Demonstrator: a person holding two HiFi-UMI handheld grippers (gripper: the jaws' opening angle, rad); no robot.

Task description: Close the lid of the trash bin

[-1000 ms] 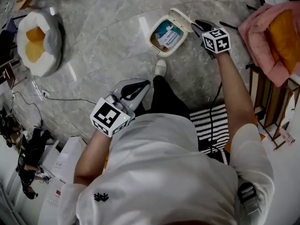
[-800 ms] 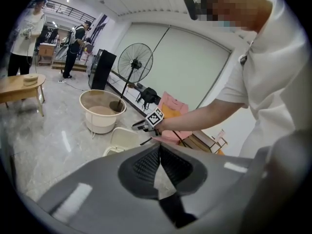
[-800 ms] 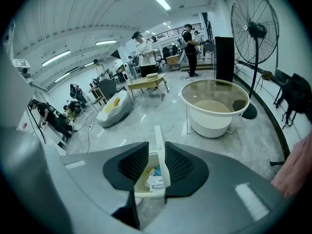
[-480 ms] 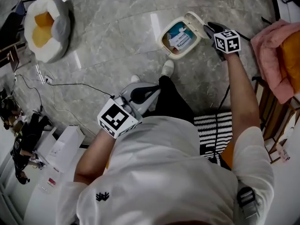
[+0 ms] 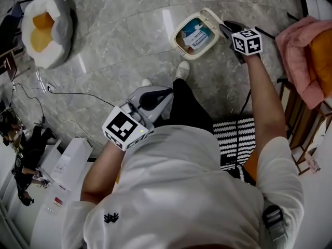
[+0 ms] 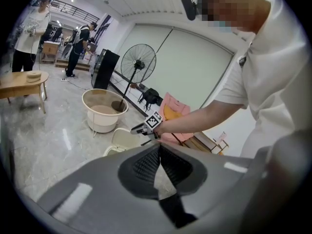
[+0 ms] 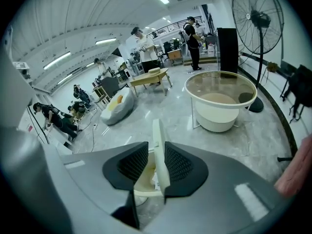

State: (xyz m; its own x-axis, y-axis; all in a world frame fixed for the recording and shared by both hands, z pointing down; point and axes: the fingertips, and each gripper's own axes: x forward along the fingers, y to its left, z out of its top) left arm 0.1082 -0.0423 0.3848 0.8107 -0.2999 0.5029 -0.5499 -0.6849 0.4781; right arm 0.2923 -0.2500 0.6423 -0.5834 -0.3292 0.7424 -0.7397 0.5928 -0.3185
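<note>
**Lid pinched upright, ready to swing down**

The left hand-held gripper [image 6: 158, 149] is out of the work. Its jaws meet at the tips with nothing between them, and it is held low by the person's body, well apart from the bin and pointed loosely toward it.

Ahead of it and off to its right, the trash bin [image 5: 174, 41] stands on the floor [image 5: 119, 30], its mouth open and paper waste [image 5: 193, 35] showing inside. The lid [image 7: 160, 133] stands up on edge along the side of the bin nearest the right hand-held gripper.

The right hand-held gripper [image 7: 157, 150] is reached forward at the end of a stretched arm, right at the bin's rim. Its jaws are narrowed to about the lid's thickness with the upright lid between the pads. One pad lies against the lid. The other looks to be just on it, though a thin sliver at that side leaves the firmness of the pinch uncertain.

As I judge it, the grasp step is done and the closing itself has not begun. The next move calls for carrying the lid's free edge over in an arc toward the far rim, following the hinge rather than pushing straight down. The jaws should then let go as the lid seats, so the light bin does not tip or slide.
</note>
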